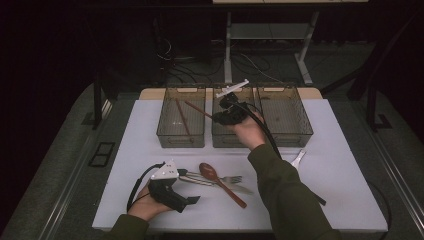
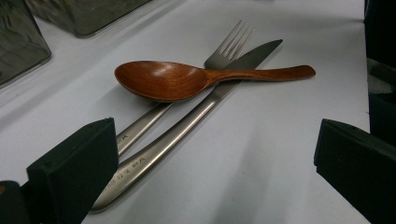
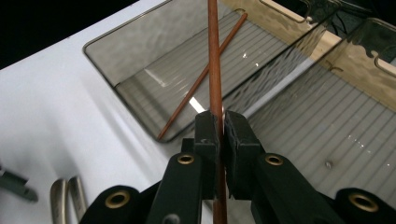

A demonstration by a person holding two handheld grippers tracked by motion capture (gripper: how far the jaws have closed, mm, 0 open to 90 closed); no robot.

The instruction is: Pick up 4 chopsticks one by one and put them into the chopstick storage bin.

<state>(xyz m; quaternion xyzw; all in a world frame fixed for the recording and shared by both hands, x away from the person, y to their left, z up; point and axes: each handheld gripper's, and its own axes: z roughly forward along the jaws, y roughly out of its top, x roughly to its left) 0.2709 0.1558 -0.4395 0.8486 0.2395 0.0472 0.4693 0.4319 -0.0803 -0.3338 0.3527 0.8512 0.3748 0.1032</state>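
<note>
Right gripper (image 3: 217,128) was raised over the middle of three clear bins on the far side of the white table (image 1: 340,150). Its jaws were pressed tight on a brown chopstick (image 3: 214,56), which stood between the pads and ran out ahead of them toward the left bin (image 3: 140,51). In the high view the held chopstick (image 1: 197,109) slanted from the gripper (image 1: 220,118) across the wall between the left bin (image 1: 165,131) and the middle bin (image 1: 220,141). A second chopstick (image 3: 201,79) lay flat on the ribbed floor of the left bin (also seen from above (image 1: 182,118)). The right bin (image 1: 286,120) stood beside the middle one.

Left gripper (image 2: 215,158) rested low near the front edge of the table, jaws wide apart and holding nothing. Just ahead of it lay a wooden spoon (image 2: 187,80), its handle crossing over a metal fork (image 2: 224,46) and a metal knife (image 2: 196,121), the three touching in a small pile. From above, the left gripper (image 1: 192,200) sat just left of the spoon (image 1: 220,177).
</note>
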